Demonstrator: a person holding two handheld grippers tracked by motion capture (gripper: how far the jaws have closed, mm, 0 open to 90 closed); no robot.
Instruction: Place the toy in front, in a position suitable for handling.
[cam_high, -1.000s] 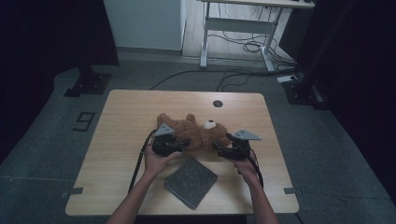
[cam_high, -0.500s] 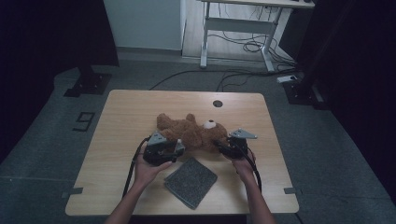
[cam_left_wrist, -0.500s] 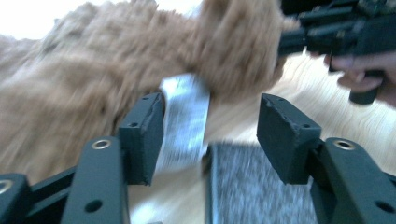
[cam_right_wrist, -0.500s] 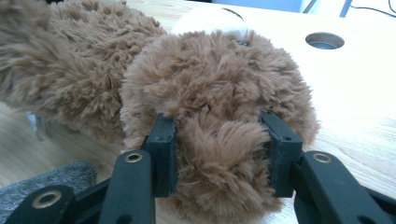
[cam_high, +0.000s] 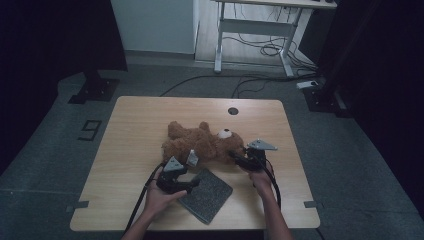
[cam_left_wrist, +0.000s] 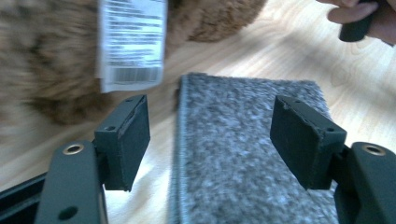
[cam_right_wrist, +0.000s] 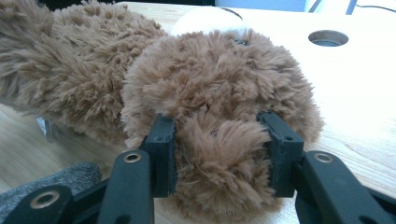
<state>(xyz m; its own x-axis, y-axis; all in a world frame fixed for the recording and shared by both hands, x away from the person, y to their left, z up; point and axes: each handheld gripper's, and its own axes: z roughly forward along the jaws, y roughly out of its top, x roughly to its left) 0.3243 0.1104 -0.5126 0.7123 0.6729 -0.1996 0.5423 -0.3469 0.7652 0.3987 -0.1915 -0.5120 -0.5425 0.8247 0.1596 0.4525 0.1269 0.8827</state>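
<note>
My left gripper (cam_high: 192, 184), jaws just opened wide and empty, hangs over the grey felt pad (cam_left_wrist: 247, 154), which lies flat just in front of the teddy bear (cam_high: 202, 142); its pickup remains. My right gripper (cam_right_wrist: 217, 151) pinches the bear's ear (cam_right_wrist: 219, 140).

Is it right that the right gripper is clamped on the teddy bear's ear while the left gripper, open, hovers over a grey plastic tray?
Not quite: under the open left gripper lies a grey felt mat, as the left gripper view shows. The right gripper does clamp the teddy bear's ear.
</note>
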